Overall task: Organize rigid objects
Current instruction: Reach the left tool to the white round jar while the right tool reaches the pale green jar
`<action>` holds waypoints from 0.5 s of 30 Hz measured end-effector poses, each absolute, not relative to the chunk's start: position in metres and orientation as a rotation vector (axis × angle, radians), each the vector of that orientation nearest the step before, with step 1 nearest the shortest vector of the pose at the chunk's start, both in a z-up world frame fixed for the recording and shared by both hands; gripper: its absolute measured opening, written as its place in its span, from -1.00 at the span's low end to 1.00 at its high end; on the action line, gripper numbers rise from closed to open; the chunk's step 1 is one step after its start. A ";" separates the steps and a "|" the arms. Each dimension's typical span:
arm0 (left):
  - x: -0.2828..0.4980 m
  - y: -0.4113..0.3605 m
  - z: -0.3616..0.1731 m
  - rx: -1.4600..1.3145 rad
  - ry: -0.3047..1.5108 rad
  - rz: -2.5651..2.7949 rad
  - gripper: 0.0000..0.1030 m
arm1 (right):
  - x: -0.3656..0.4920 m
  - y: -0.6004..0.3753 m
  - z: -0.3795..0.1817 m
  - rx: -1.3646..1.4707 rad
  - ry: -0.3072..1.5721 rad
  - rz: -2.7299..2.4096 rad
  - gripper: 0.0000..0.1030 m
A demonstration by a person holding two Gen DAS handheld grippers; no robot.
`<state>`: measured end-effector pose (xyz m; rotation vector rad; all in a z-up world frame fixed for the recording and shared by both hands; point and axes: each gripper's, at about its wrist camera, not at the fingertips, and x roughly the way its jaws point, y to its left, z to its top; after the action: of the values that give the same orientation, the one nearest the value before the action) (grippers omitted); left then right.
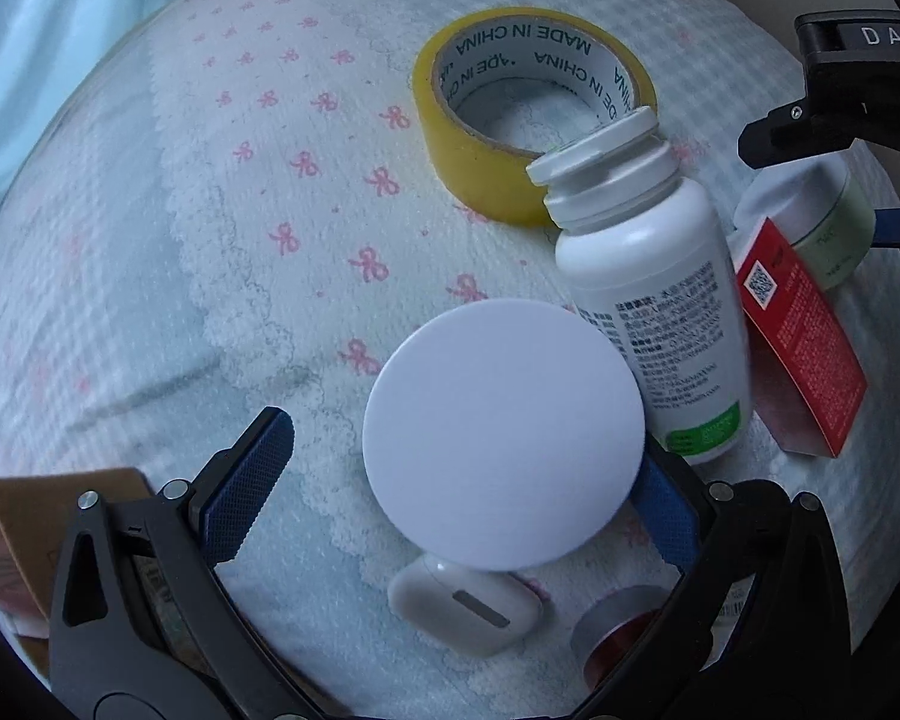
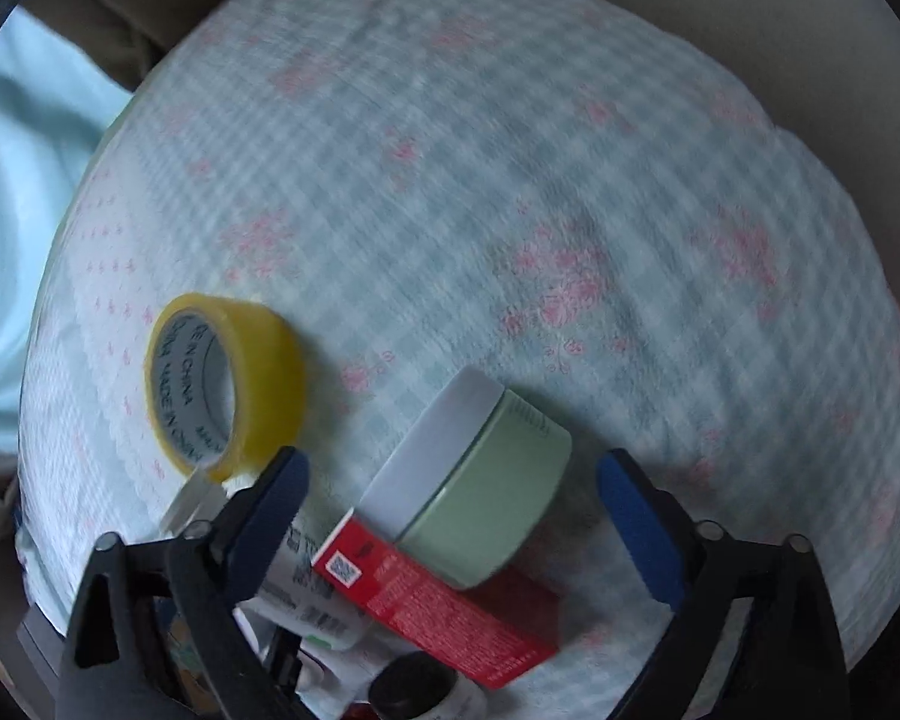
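Observation:
My left gripper [image 1: 459, 471] is open around a round white lid or disc [image 1: 504, 435]; whether the pads touch it I cannot tell. A white pill bottle [image 1: 654, 294] lies beside it, its cap against a yellow tape roll [image 1: 531, 114]. A red box [image 1: 801, 339] and a green jar with a white lid [image 1: 834, 222] lie to the right. My right gripper [image 2: 453, 516] is open around the green jar [image 2: 486, 492], which leans on the red box [image 2: 432, 600]. The tape roll also shows in the right wrist view [image 2: 225, 384].
Everything lies on a checked cloth with pink bows [image 1: 240, 210]. A white earbud case [image 1: 465, 606] and a metal-and-copper spool [image 1: 621, 630] sit near my left gripper. A cardboard box [image 1: 36, 540] is at lower left. A black-capped item [image 2: 411, 687] lies below the red box.

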<state>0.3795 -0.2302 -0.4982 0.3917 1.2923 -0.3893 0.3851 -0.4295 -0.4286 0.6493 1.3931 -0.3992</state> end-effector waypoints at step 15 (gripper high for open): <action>0.385 -0.254 -0.509 0.431 1.305 -0.475 0.32 | 0.382 -0.457 -0.459 0.767 1.427 -0.484 -0.16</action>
<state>0.3854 -0.2540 -0.5090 0.4311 1.3048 -0.4752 0.3823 -0.4570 -0.4595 0.7666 1.4269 -0.4837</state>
